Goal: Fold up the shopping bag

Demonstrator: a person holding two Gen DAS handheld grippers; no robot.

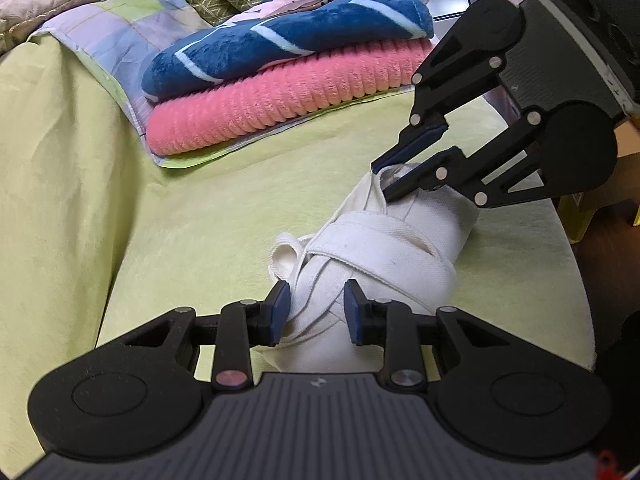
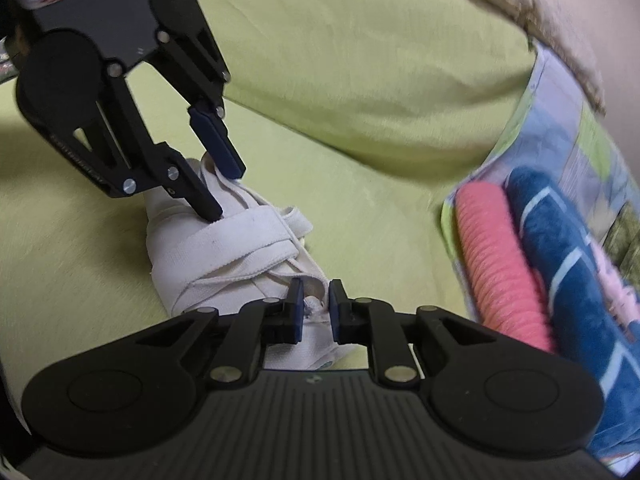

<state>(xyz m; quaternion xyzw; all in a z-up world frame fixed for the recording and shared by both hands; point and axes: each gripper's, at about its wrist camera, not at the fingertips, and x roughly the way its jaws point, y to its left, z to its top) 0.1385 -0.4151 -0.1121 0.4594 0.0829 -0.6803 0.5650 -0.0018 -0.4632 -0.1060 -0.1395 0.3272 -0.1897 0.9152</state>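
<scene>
Tongs, left wrist view: left gripper point(image 1: 316, 307) has its pads spread apart on either side of the near end of the rolled bag point(image 1: 384, 248); the gap is wider than a clamp, and whether either pad presses the cloth I cannot tell.
Other tongs, same view: right gripper point(image 1: 394, 176) comes in from the upper right, its tips nearly closed and seemingly pinching cloth at the far end of the roll.
Bag, same view: white canvas, rolled into a bundle with its strap point(image 1: 372, 236) wound across the middle, lying on the green sofa cover point(image 1: 192, 216).
Background, same view: folded blue blanket point(image 1: 288, 36) on a pink blanket point(image 1: 280, 104), well apart from the bag.
Tongs, right wrist view: right gripper point(image 2: 315, 307) frames a small tuft of cloth in a narrow gap; left gripper point(image 2: 224, 192) straddles the opposite end.
Bag, right wrist view: strap crossing shows clearly; loose loop juts out beside it.
Doing it well: I judge the roll nearly finished; keep both ends steady, tuck the loose loop under the wound strap, and avoid tugging so the bundle doesn't unroll.
</scene>
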